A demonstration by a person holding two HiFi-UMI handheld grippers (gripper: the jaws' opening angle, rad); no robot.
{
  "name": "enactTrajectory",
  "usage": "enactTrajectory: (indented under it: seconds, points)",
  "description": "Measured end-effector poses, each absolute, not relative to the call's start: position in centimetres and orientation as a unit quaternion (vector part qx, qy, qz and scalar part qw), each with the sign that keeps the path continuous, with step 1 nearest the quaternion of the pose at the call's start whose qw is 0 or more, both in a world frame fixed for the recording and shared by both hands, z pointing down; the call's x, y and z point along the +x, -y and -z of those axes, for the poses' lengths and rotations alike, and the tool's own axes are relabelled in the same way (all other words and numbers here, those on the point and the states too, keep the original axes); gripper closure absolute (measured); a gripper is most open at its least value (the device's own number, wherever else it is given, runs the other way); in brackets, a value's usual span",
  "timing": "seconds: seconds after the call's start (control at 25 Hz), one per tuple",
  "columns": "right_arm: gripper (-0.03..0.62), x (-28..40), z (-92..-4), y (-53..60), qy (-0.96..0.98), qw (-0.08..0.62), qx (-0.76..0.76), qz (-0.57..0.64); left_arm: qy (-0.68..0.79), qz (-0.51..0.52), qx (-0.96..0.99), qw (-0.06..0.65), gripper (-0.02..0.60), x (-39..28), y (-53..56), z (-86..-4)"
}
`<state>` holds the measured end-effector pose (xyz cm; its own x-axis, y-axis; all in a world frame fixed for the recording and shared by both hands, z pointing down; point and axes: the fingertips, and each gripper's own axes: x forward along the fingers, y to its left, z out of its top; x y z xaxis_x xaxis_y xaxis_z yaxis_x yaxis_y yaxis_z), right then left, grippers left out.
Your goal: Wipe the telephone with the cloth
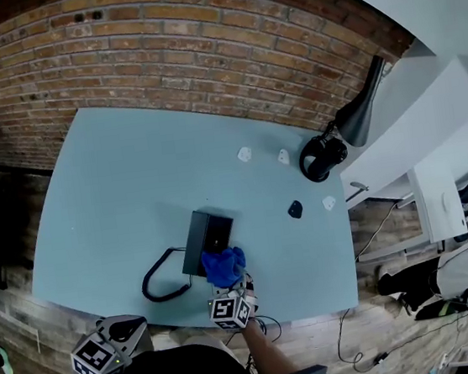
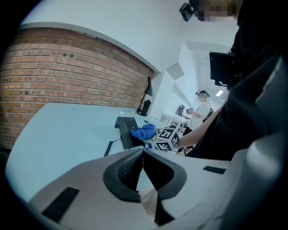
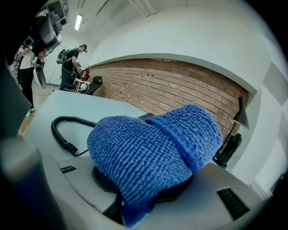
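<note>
Now the right tongs (image 1: 236, 285) pinch the blue cloth (image 1: 223, 265), which rests on the black telephone (image 1: 206, 234) (near the front edge of the counter (image 1: 131, 177)); the left tongs (image 2: 142, 157) are closed and empty.

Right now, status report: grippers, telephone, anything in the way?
Right gripper shut on cloth, cloth at telephone's near edge. Left gripper shut, empty, away from telephone. Coiled cord left of telephone, clear of cloth.

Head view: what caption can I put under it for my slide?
The right gripper holds a blue cloth at the black telephone; the left gripper hangs shut.
</note>
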<state>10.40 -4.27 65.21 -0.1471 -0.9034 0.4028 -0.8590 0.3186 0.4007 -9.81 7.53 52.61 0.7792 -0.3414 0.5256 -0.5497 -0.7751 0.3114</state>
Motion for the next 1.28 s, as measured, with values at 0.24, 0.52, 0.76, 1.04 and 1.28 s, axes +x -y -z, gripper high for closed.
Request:
enactTrajectory:
  seconds: [0.24, 0.52, 0.76, 1.04, 1.28]
  points:
    - [0.453, 9.6, -65.8, 2.9, 0.761, 0.312, 0.567, 0.047, 0.242, -0.223, 0.916, 0.229, 0.592, -9.5, -7.6, -52.6]
    - [0.454, 9.0, -66.8, 1.8, 0.764, 0.328, 0.555, 0.033, 0.237, -0.219, 0.918, 0.232, 0.592, -9.0, -7.9, -52.9]
    - [0.45, 9.6, -65.9, 2.0, 0.797, 0.227, 0.526, -0.191, 0.233, -0.217, 0.918, 0.235, 0.592, -8.5, -8.2, -53.2]
    - [0.447, 12.6, -55.9, 7.3, 0.836, 0.073, 0.505, -0.203, 0.247, -0.212, 0.915, 0.238, 0.592, -9.2, -8.1, -53.0]
    - [0.447, 13.8, -50.6, 14.9, 0.829, 0.078, 0.549, -0.076, 0.264, -0.211, 0.91, 0.238, 0.592, -10.4, -7.8, -52.9]
